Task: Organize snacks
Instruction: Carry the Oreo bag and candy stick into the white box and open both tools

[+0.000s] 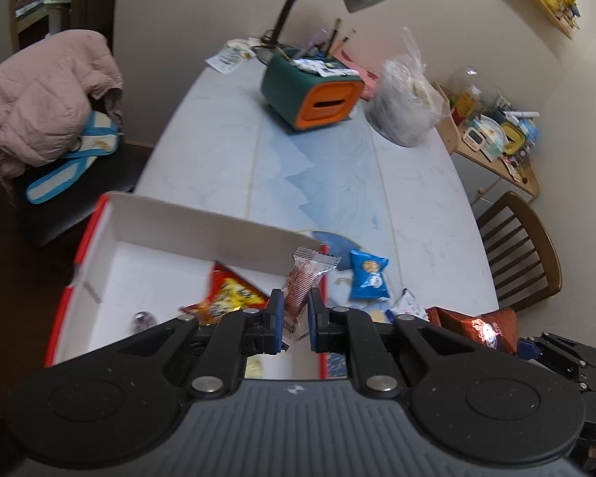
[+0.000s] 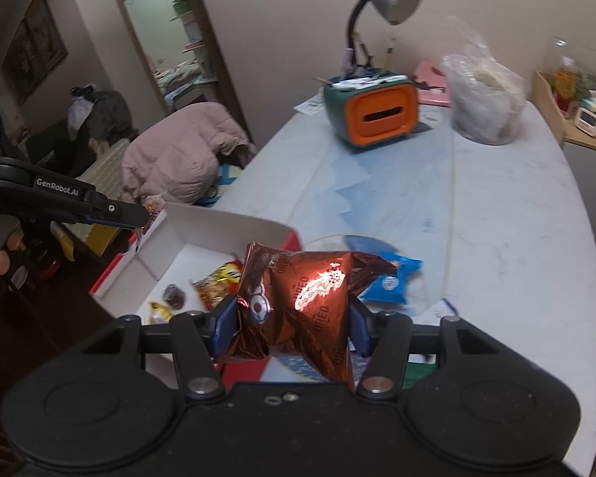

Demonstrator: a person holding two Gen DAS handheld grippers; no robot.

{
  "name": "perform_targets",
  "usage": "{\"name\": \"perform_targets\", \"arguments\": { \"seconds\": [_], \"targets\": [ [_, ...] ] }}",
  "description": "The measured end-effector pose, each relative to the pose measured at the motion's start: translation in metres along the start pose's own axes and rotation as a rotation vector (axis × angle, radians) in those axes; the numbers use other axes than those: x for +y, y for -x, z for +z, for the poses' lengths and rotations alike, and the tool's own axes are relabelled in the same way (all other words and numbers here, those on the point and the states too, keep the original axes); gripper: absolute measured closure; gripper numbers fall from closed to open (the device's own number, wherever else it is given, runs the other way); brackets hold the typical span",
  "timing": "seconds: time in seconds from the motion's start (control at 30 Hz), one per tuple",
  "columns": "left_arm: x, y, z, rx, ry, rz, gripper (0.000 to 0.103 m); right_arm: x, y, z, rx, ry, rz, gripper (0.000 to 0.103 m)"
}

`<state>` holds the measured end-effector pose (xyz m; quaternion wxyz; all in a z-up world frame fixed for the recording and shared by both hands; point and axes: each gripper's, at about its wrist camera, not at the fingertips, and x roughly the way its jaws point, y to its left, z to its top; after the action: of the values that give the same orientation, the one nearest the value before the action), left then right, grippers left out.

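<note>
I am holding a wrapped bar (image 1: 300, 292) in the left hand-held gripper (image 1: 294, 318), an Oreo bag (image 2: 298, 310) in the right hand-held gripper (image 2: 292, 328); I am lowering each inside the box (image 1: 202, 222) walls before releasing.

Our left claw (image 1: 294, 314) grips a slim brown-and-white snack packet (image 1: 304, 286) upright over the near right corner of the white box (image 1: 202, 218), where a red-and-yellow snack bag (image 1: 230, 298) lies, while a blue packet (image 1: 367, 276) rests on the desk (image 1: 417, 198) just beside the box.
</note>
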<state>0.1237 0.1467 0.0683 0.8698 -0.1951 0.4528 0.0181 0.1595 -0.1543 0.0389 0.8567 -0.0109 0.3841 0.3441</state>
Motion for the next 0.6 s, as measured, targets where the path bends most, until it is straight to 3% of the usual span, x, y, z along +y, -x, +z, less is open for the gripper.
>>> {"name": "perform_targets", "arguments": {
  "seconds": [0.27, 0.6],
  "targets": [
    [0.042, 0.018, -0.016, -0.011, 0.017, 0.06, 0.091, 0.052, -0.03, -0.003, 0.036, 0.076, 0.032, 0.048],
    [0.086, -0.016, -0.031, 0.046, 0.015, 0.18, 0.091, 0.098, -0.094, -0.009, 0.11, 0.138, 0.028, 0.047]
  ]
}}
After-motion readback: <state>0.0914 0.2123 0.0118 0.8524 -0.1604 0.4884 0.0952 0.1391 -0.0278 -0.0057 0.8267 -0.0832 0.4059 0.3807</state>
